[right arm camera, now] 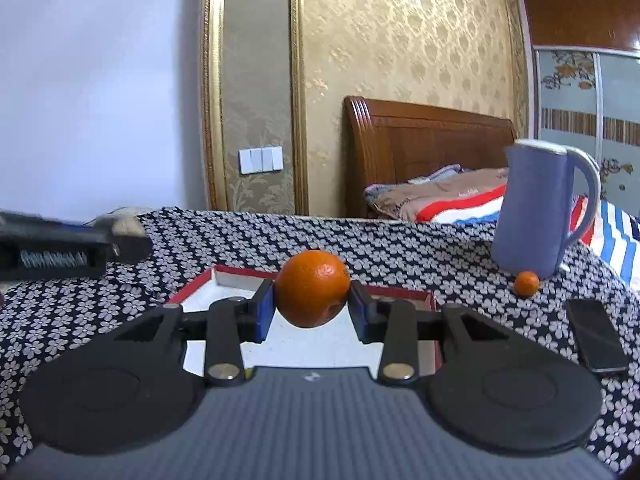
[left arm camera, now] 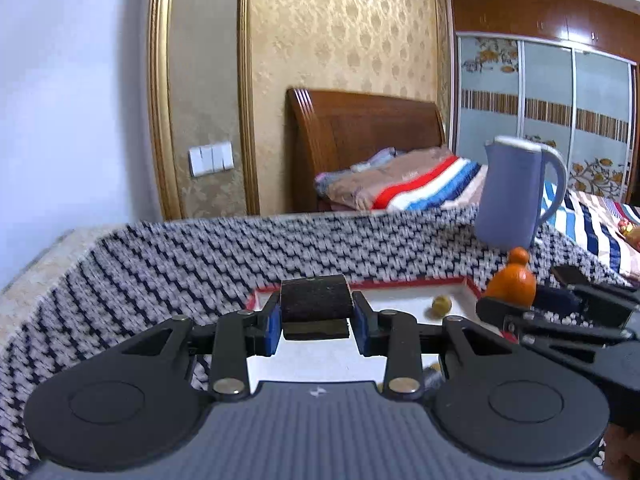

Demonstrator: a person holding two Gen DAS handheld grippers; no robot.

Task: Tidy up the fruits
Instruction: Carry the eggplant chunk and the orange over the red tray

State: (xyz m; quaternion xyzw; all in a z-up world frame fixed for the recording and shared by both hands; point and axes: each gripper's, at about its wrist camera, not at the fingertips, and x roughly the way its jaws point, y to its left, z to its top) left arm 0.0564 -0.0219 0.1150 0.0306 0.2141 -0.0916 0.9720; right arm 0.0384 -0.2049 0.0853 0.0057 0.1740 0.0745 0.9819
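Your right gripper (right arm camera: 312, 304) is clamped on the orange (right arm camera: 312, 294), held directly above the red-rimmed tray (right arm camera: 240, 274). Your left gripper (left arm camera: 316, 320) pinches a dark block (left arm camera: 314, 298), also over it. A small orange (right arm camera: 526, 283) waits right, beside the jug (right arm camera: 532, 216).

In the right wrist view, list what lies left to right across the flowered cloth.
Other black gripper → red-rimmed white tray with large orange held above it → small orange → blue-grey jug → black phone.
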